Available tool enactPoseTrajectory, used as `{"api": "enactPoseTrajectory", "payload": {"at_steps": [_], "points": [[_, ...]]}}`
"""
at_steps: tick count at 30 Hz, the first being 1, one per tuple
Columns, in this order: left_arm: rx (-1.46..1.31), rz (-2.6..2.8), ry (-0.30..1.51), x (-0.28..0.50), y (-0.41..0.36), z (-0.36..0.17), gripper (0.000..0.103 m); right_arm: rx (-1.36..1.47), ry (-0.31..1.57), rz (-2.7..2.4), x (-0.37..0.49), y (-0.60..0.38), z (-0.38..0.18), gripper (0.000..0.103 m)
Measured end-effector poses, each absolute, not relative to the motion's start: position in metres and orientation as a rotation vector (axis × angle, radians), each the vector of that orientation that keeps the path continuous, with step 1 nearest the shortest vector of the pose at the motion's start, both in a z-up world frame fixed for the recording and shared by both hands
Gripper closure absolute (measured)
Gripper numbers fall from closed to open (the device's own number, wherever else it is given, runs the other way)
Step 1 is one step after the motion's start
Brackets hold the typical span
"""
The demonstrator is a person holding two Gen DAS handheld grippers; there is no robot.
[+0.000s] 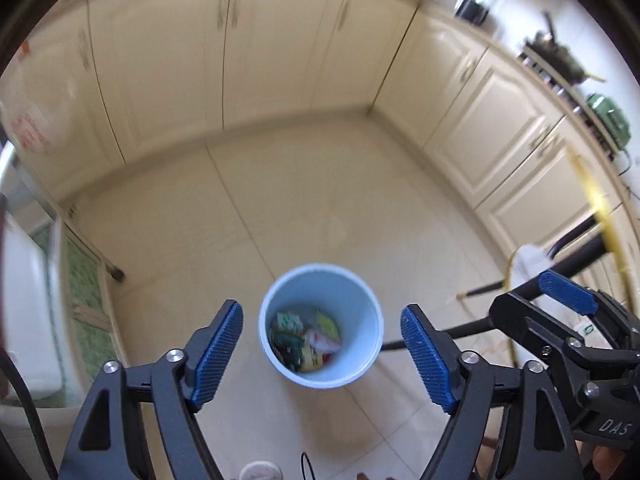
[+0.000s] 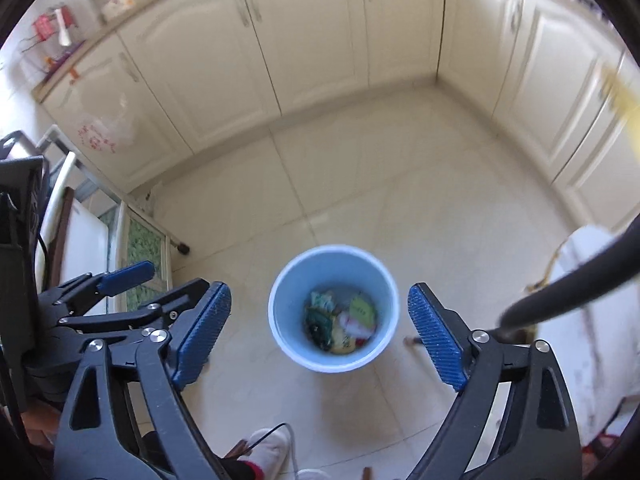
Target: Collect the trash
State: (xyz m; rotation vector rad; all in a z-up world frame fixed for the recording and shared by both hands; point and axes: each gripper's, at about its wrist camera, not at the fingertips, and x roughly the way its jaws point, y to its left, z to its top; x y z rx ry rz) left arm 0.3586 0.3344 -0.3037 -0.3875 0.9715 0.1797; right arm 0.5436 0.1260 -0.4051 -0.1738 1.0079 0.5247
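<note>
A light blue bin [image 1: 320,326] stands on the cream tiled floor, holding several crumpled wrappers [image 1: 306,340] in green, yellow, white and red. My left gripper [image 1: 322,356] hangs above it, open, nothing between its blue pads. In the right wrist view the same bin [image 2: 333,307] with the wrappers [image 2: 342,326] lies below my right gripper [image 2: 320,330], also open and empty. Each gripper shows at the edge of the other's view: the right gripper's blue pad [image 1: 568,292] at the right, the left gripper's blue pad [image 2: 126,276] at the left.
Cream cabinets [image 1: 248,52] line the back and right walls. A stove with a pan [image 1: 560,56] and a green kettle [image 1: 608,120] sits on the right counter. Black chair legs [image 1: 480,288] and a white seat [image 2: 592,304] stand right of the bin. A white appliance [image 1: 28,312] is at left.
</note>
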Motion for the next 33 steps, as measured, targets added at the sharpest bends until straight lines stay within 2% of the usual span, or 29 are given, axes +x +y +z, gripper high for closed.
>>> {"api": "enactPoseTrajectory", "payload": {"at_steps": [2, 5, 7, 9, 18, 23, 33], "points": [[-0.356, 0.179, 0.898, 0.337, 0.324, -0.275, 0.019, -0.181, 0.942, 0.514, 0.523, 0.118, -0.373, 0.008], [-0.313, 0.175, 0.807, 0.309, 0.307, -0.236, 0.013, -0.185, 0.836, 0.503, 0.487, 0.100, -0.325, 0.008], [-0.287, 0.158, 0.740, 0.285, 0.287, -0.213, 0.009, -0.189, 0.767, 0.476, 0.462, 0.084, -0.295, 0.000], [-0.265, 0.149, 0.682, 0.264, 0.269, -0.194, 0.004, -0.177, 0.694, 0.443, 0.436, 0.065, -0.265, 0.000], [-0.184, 0.090, 0.469, 0.139, 0.183, -0.130, 0.001, -0.088, 0.506, 0.369, 0.335, -0.021, -0.161, 0.000], [-0.129, 0.069, 0.330, 0.048, 0.142, -0.110, 0.001, -0.049, 0.394, 0.327, 0.274, -0.057, -0.114, 0.000], [-0.058, 0.080, 0.127, -0.086, 0.069, -0.123, 0.001, -0.046, 0.177, 0.208, 0.167, -0.093, -0.040, 0.000]]}}
